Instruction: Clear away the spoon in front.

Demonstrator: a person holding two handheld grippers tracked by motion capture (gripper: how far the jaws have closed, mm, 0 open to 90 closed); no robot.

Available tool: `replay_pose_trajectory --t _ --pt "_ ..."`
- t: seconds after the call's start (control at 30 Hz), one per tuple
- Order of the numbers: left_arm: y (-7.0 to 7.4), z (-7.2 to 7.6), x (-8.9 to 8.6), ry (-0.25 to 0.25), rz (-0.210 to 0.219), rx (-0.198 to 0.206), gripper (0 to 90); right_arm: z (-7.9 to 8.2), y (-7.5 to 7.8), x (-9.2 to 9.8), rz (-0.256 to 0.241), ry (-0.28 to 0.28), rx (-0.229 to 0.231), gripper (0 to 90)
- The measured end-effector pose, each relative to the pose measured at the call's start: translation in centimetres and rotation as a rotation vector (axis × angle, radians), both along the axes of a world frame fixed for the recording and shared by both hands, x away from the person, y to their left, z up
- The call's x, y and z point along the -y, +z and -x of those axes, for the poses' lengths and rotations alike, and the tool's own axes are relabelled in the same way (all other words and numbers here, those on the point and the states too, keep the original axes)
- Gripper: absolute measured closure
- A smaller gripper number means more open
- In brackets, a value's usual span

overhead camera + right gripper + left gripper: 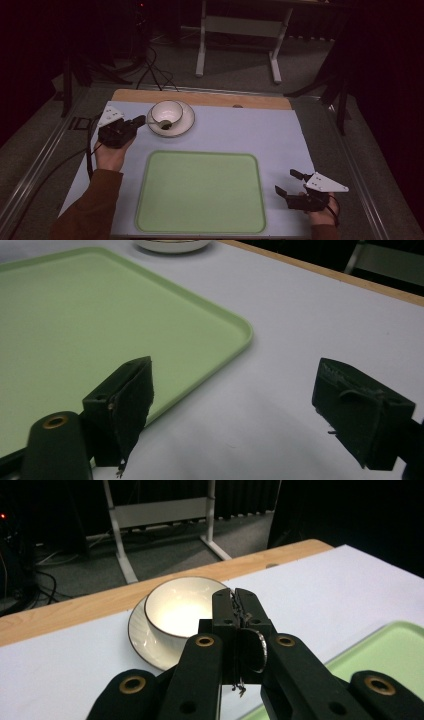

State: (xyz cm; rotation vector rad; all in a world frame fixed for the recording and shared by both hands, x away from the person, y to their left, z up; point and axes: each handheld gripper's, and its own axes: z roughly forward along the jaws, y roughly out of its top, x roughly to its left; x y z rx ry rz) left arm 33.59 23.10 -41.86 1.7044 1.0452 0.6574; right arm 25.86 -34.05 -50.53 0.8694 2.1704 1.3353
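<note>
Clamped together, the left tongs [235, 605] pinch the cup's [181, 612] handle [259, 650] just in front of the lens. That white cup sits on its saucer [188, 123] at the far left of the table [280, 135], with a spoon [161, 123] lying in it. Nearer the person lies a green tray [200, 192]. Beside the tray's right edge, the right tongs [290, 182] hover, jaws wide apart and holding nothing.
</note>
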Motion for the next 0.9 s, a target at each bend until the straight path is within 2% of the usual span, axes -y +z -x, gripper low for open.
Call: replay_pose_trajectory --t 0.27,0.43,0.77,0.9 --pt "-0.1 1.4 -0.5 -0.019 -0.01 -0.008 88.4 0.0 0.0 0.0 0.001 0.0 0.0 16.5" --pt "-0.3 2.0 -1.0 -0.022 -0.003 -0.03 88.4 0.0 0.0 -0.1 0.002 0.002 0.0 16.5" --pt "-0.4 2.5 -0.7 -0.044 -0.04 -0.074 88.4 0.0 0.0 0.0 0.002 0.001 0.001 16.5" --pt "-0.5 2.7 -0.5 -0.054 -0.079 -0.092 88.4 0.0 0.0 0.0 0.001 -0.001 0.0 16.5"
